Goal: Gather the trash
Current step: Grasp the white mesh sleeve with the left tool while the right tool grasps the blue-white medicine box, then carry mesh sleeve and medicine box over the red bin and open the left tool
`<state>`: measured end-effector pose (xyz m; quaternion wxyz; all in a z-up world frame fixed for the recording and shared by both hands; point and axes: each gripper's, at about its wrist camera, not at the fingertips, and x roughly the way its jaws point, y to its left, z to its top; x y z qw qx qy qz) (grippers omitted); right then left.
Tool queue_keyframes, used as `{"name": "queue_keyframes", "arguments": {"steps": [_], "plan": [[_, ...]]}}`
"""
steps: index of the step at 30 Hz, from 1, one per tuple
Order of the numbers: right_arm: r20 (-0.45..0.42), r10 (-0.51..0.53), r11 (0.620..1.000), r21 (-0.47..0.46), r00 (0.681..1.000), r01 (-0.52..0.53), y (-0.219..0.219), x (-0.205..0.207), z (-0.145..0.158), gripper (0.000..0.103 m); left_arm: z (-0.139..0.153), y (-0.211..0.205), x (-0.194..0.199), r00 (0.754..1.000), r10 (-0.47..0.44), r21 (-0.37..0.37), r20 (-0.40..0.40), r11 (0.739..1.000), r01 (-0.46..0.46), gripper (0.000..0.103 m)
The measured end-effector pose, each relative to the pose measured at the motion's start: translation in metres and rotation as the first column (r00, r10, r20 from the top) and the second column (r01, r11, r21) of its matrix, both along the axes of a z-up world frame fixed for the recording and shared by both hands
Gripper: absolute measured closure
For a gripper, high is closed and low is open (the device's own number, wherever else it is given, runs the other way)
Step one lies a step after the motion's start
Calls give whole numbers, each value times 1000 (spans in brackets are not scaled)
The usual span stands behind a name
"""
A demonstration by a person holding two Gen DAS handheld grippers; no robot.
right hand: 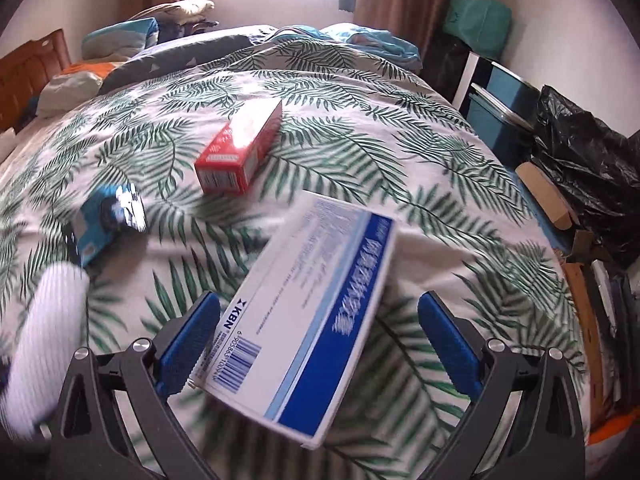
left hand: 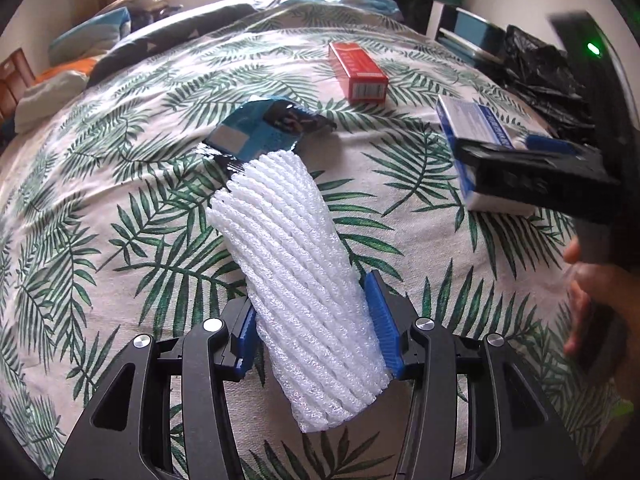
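Note:
My left gripper (left hand: pixel 316 320) is shut on a white foam net sleeve (left hand: pixel 296 248), its blue pads pressing both sides; the sleeve sticks out over the leaf-print bedcover (left hand: pixel 120 200). In the right wrist view the sleeve (right hand: pixel 44 320) shows blurred at the lower left. My right gripper (right hand: pixel 319 299) stands open astride a white and blue box (right hand: pixel 304 320) lying on the bed. The left pad is at the box's corner and the right pad is clear of it. The left wrist view shows this gripper (left hand: pixel 504 148) over the box (left hand: pixel 476 120).
A red box (right hand: pixel 240 148) and a blue snack wrapper (right hand: pixel 104 224) lie further up the bed. A black trash bag (right hand: pixel 588 168) sits off the bed's right edge beside blue bins (right hand: pixel 496 120) and cardboard. Pillows are heaped at the head. A person's hand (left hand: pixel 588 292) holds the right gripper.

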<state>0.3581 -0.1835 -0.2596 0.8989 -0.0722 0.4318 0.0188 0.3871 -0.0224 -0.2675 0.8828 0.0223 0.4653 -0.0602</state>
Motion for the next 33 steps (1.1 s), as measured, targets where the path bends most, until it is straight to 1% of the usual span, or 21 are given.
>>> {"name": "queue_keyframes", "arguments": {"steps": [4, 5, 6, 8, 9, 11, 13, 14, 15, 16, 17, 18, 20, 21, 24, 28, 33], "plan": [[-12, 12, 1000, -9, 1000, -12, -16, -7, 4, 5, 1, 2, 2, 1000, -1, -6, -3, 1000, 1, 52], [-13, 11, 1000, -11, 1000, -12, -16, -7, 5, 5, 1, 2, 2, 1000, 2, -10, -4, 1000, -2, 48], [-12, 10, 1000, -11, 1000, -10, -15, -6, 6, 5, 2, 3, 3, 1000, 8, -18, -5, 1000, -8, 37], [-13, 21, 1000, -19, 1000, -21, -7, -5, 6, 5, 4, 6, 5, 1000, 18, -42, 2, 999, -18, 27], [-11, 26, 999, -33, 1000, -27, -2, -3, 6, 5, 4, 6, 6, 1000, 27, -41, 4, 999, -27, 23], [-12, 32, 998, -54, 999, -33, 6, 1, 2, 5, 3, 8, 8, 999, 39, -58, -4, 998, -39, 21], [-21, 28, 997, -66, 999, -30, 11, 6, -3, 5, 0, 12, 13, 998, 65, -71, -17, 995, -66, 21], [-31, 28, 997, -64, 999, -30, 12, 8, -6, 7, -1, 14, 15, 997, 77, -80, -23, 994, -78, 23], [-41, 32, 997, -64, 999, -35, 13, 9, -8, 9, -2, 17, 17, 996, 89, -91, -28, 992, -92, 31], [-47, 31, 997, -69, 998, -35, 13, 10, -10, 19, -2, 18, 18, 994, 101, -89, -28, 991, -103, 37], [-42, 29, 997, -68, 999, -32, 12, 10, -9, 30, -2, 18, 19, 994, 107, -78, -25, 991, -109, 49], [-39, 39, 998, -49, 998, -41, 11, 8, -8, 30, -1, 18, 20, 994, 105, -70, -24, 992, -106, 61], [-40, 67, 997, -30, 997, -68, 9, 6, -7, 31, 0, 18, 21, 996, 91, -71, -26, 993, -92, 73], [-37, 81, 996, -30, 996, -82, 9, 4, -7, 31, 0, 16, 21, 996, 82, -66, -27, 994, -84, 75], [-26, 111, 994, -20, 994, -111, 8, -6, -3, 31, 3, 14, 16, 998, 68, -64, -14, 996, -68, 78], [-10, 149, 989, -11, 989, -149, 8, -24, 6, 31, 6, 12, 6, 999, 48, -75, -3, 996, -48, 79], [-1, 193, 981, 29, 981, -193, 8, -58, 18, 31, 14, 12, -16, 1000, 30, -96, 8, 995, -29, 79]]}}
